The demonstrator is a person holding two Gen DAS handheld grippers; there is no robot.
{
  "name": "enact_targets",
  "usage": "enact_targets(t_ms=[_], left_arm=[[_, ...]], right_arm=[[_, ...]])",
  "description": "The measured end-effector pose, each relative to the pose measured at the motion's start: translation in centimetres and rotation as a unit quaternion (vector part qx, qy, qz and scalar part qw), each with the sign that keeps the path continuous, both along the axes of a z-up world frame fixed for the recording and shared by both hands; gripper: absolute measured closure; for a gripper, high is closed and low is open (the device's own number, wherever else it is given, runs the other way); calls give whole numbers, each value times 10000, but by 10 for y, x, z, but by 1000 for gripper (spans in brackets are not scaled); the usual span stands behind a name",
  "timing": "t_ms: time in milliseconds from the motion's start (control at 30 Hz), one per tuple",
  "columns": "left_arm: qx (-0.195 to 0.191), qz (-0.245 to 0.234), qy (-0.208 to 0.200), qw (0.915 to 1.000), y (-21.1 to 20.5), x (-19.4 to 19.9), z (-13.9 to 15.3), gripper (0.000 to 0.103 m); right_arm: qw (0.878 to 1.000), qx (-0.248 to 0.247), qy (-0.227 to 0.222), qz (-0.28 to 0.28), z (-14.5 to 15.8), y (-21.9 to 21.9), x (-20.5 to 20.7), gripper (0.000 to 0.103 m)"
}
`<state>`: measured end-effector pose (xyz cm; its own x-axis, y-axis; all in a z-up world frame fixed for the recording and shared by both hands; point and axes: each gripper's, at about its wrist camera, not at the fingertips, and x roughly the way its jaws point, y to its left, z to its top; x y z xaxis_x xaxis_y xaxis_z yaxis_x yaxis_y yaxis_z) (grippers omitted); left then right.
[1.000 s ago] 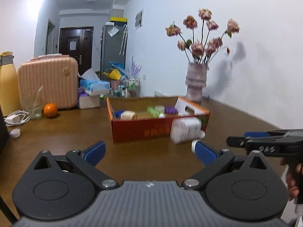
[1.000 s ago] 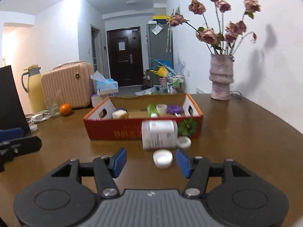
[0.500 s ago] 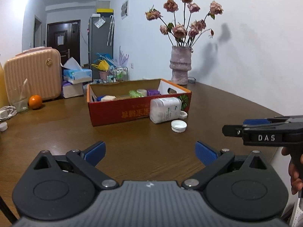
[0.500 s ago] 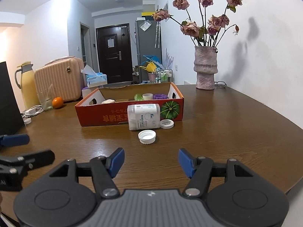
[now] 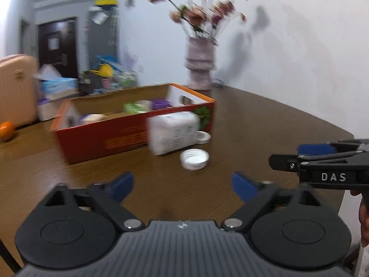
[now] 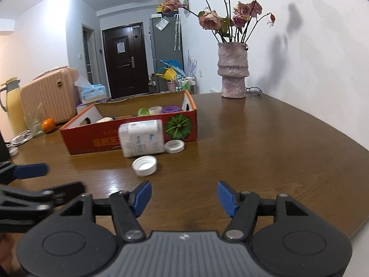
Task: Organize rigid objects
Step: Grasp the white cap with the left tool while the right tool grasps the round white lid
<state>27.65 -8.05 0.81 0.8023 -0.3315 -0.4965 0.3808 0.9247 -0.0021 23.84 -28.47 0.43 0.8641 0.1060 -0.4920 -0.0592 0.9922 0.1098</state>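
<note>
Both grippers hang over the near part of the table (image 6: pixel 265 143) with nothing in them: the left gripper (image 5: pixel 182 185) has just been closing its jaws somewhat yet they are parted with only bare wood between them, and the right gripper (image 6: pixel 183 195) stands about half open, likewise empty. The loose things lie well ahead of both: a white bottle (image 6: pixel 141 137) on its side against the front wall of the red box (image 6: pixel 92 140), a cap (image 6: pixel 144 165) lying open side up just in front of it, and a second lid (image 6: pixel 174 146) at the bottle's right end, by the box. The likeliest slip, as I judge it, is with the cap: it is low and flat, so fingers coming in at a slant could ride over its rim and skid it across the polished wood (or flick it up). The bottle looks round and unsteady lying down, so a nudge on one side may roll it along the box or shove the light box back. The two grippers are also near each other, and reaching for neighbouring things at once could knock them together. The left view is smeared but alone shows the right gripper from the side, with part of a hand (image 5: pixel 364 219) behind it; the right view is sharp, shows the box's pumpkin print, a flask (image 6: pixel 10 106) and glasses (image 6: pixel 253 90) by the vase (image 6: pixel 233 69).
</note>
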Motion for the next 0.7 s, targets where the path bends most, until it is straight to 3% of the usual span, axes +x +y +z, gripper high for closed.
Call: enact_targets(t_ms=[133, 233, 267, 300, 333, 533, 700], left_arm=[[-32, -274, 461, 9986, -29, 55, -11, 28], [182, -138, 569, 9981, -50, 87, -25, 33], [258, -84, 611, 9978, -54, 95, -29, 42], [319, -27, 680, 9972, -56, 101, -32, 58], [344, 36, 781, 9963, -57, 107, -36, 61], [343, 61, 653, 9973, -40, 98, -32, 62], [-25, 499, 393, 9980, 5, 84, -7, 62]], right_arm=[[9999, -9, -118, -105, 8, -13, 14, 40], [9997, -36, -169, -186, 15, -23, 26, 40], [9996, -41, -184, -193, 16, -26, 29, 40], [9996, -47, -187, -195, 17, -28, 33, 41], [9996, -56, -183, -188, 17, -29, 36, 41], [9998, -193, -74, 42, 15, -30, 67, 41], [9972, -426, 169, 584, 0, -18, 112, 41]])
